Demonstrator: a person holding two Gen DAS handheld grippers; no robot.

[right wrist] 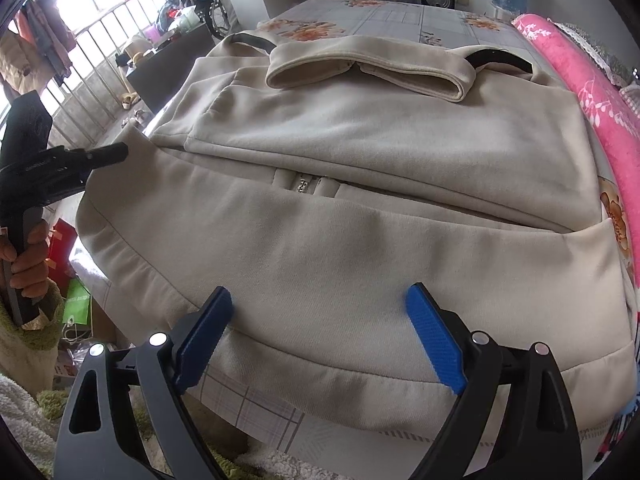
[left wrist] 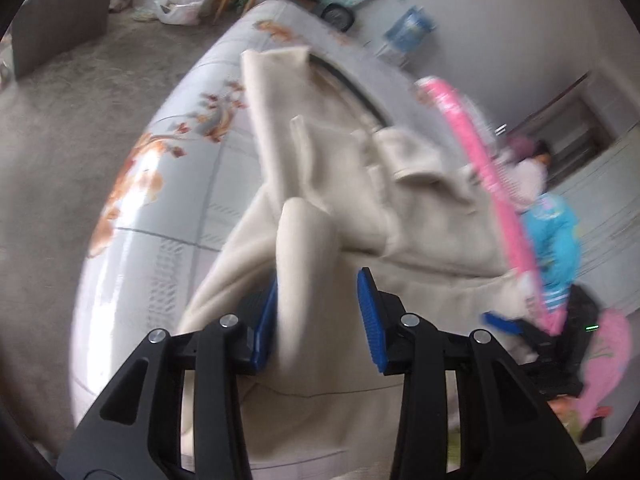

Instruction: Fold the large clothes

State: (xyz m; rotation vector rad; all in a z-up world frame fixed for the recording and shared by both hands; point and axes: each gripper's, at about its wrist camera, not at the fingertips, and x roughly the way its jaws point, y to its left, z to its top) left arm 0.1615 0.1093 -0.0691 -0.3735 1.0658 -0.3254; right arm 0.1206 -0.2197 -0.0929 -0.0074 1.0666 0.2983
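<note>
Beige zip jacket (right wrist: 352,216) lying partly folded on floral bedsheet (right wrist: 400,20).

Jacket spread across the bed, sleeves folded over the upper body, zipper pull (right wrist: 301,186) showing at the centre, hem toward the near bed edge. Left gripper (left wrist: 320,312): jaws parted, a raised fold of the beige cloth standing between the blue pads and against the left pad; whether it is pinched, cannot tell — view blurred. Right gripper (right wrist: 320,336): jaws wide apart, nothing held, hovering over the hem. Pink blanket (right wrist: 580,80) along the jacket's right side. Window railing (right wrist: 100,60) beyond the bed, left.
</note>
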